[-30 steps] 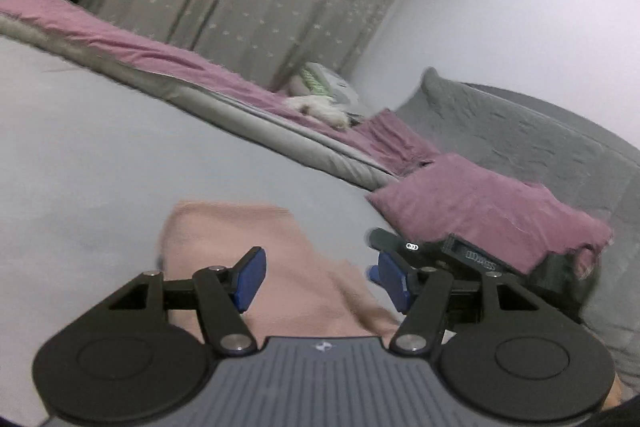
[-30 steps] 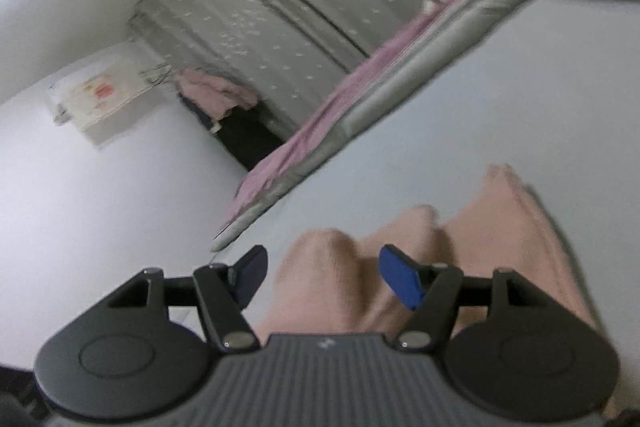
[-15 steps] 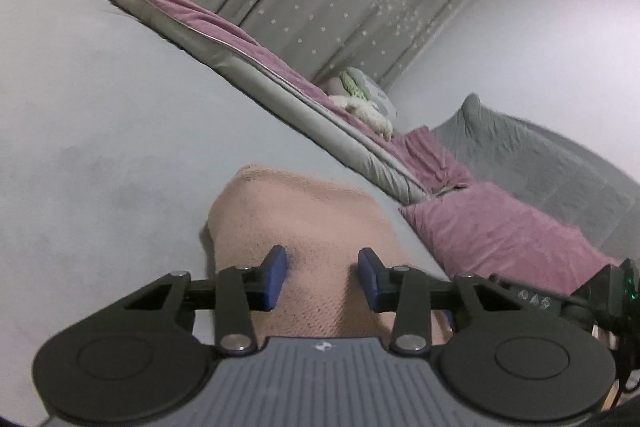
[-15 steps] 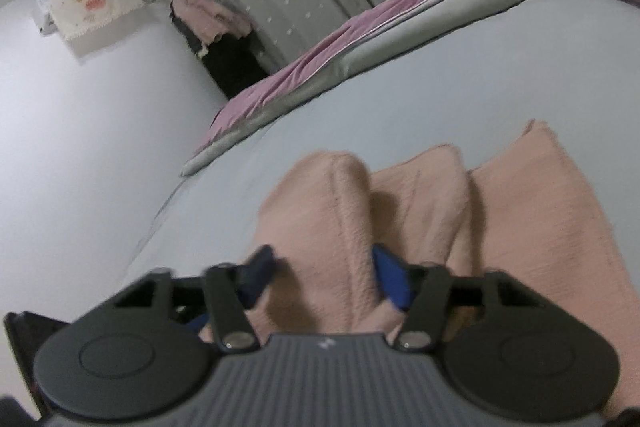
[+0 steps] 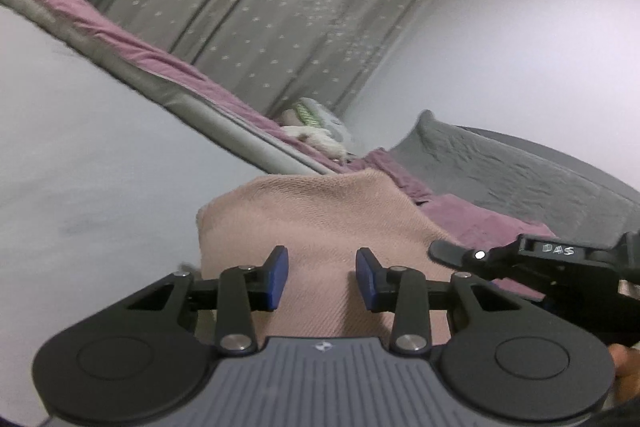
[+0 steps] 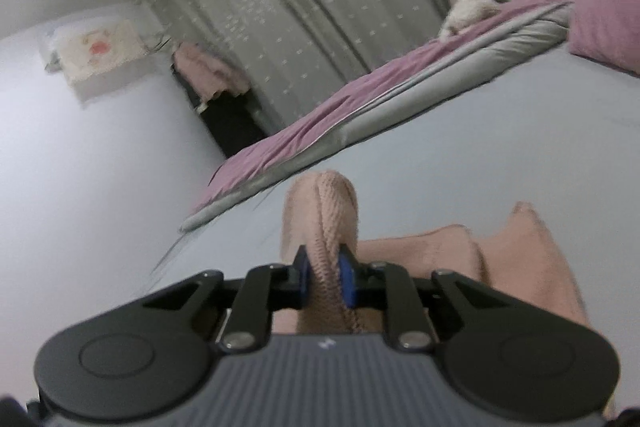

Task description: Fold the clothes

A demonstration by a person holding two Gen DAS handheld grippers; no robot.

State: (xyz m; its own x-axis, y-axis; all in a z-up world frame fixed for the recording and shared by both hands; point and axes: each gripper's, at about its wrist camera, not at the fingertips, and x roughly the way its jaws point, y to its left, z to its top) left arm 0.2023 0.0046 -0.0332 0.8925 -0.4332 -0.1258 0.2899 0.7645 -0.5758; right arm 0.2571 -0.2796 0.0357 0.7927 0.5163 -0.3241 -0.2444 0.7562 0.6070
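Left gripper (image 5: 322, 277): jaws part-way apart, blue pads (image 5: 278, 277) on either side of the pink garment (image 5: 320, 211), grip not clear, jaws just closing. Right gripper (image 6: 325, 273): jaws just closing, now pinched tight on a raised fold of the garment. Right gripper's black body also shows at the right edge of the left wrist view.

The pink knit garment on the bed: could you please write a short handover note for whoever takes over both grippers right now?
Right gripper: shut on a bunched fold of the pink knit garment, which stands up between the pads.
Left gripper: jaws stand apart over the same garment; cloth lies between the pads, but they do not press it.
The garment lies on the grey bed surface, part flat, part lifted and rumpled.
Done: one grasp made.
Left: secure the left grasp, then fold and flatten.
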